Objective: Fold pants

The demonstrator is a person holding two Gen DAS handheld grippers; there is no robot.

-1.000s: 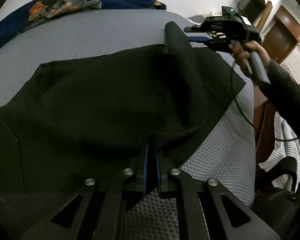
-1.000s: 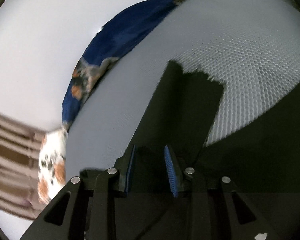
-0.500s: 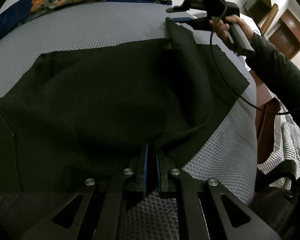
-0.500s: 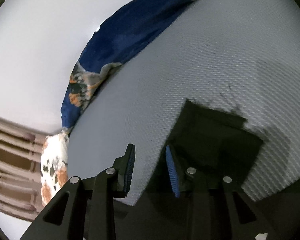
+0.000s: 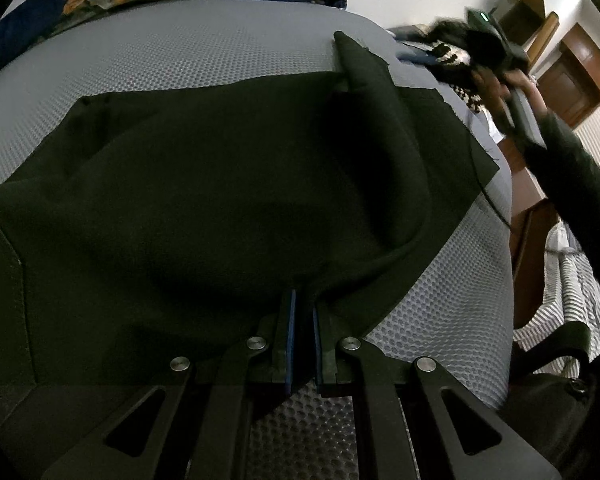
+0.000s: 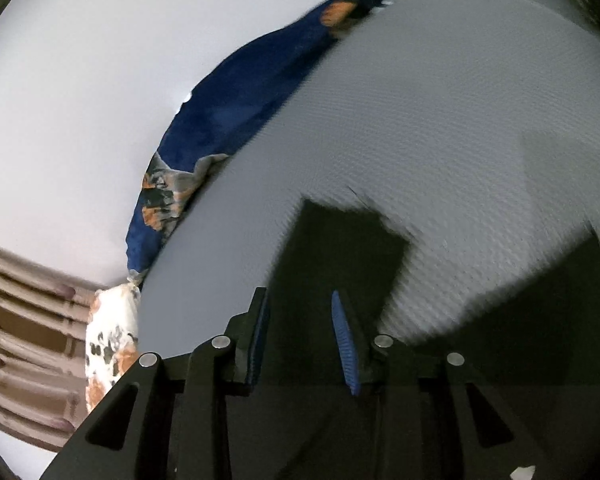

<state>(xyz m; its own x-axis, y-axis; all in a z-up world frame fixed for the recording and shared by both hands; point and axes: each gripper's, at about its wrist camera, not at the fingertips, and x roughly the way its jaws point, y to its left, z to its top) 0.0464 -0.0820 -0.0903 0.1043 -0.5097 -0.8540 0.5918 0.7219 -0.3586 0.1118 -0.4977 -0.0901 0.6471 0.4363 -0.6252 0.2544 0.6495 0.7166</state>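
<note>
The right gripper point(image 6: 300, 336) has drawn back from the pants point(image 5: 220, 200), fingers spread, empty. The left gripper point(image 5: 303, 336) pinches the hem just ahead. Mid-fold; next, regrasp the far corner.

Right tool point(image 6: 298, 320), fingers parted, hovers over dark pants point(image 6: 340, 248) on grey bed point(image 6: 440, 128).

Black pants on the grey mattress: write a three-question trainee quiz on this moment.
1. True or false: the left gripper is shut on the black pants.
2. The right gripper stands: A) shut on the cloth, B) open with nothing pinched, C) out of view.
3. Fill in: beyond the grey mattress lies a ____ floral blanket.

Key: 1 true; 2 B; 3 blue.
</note>
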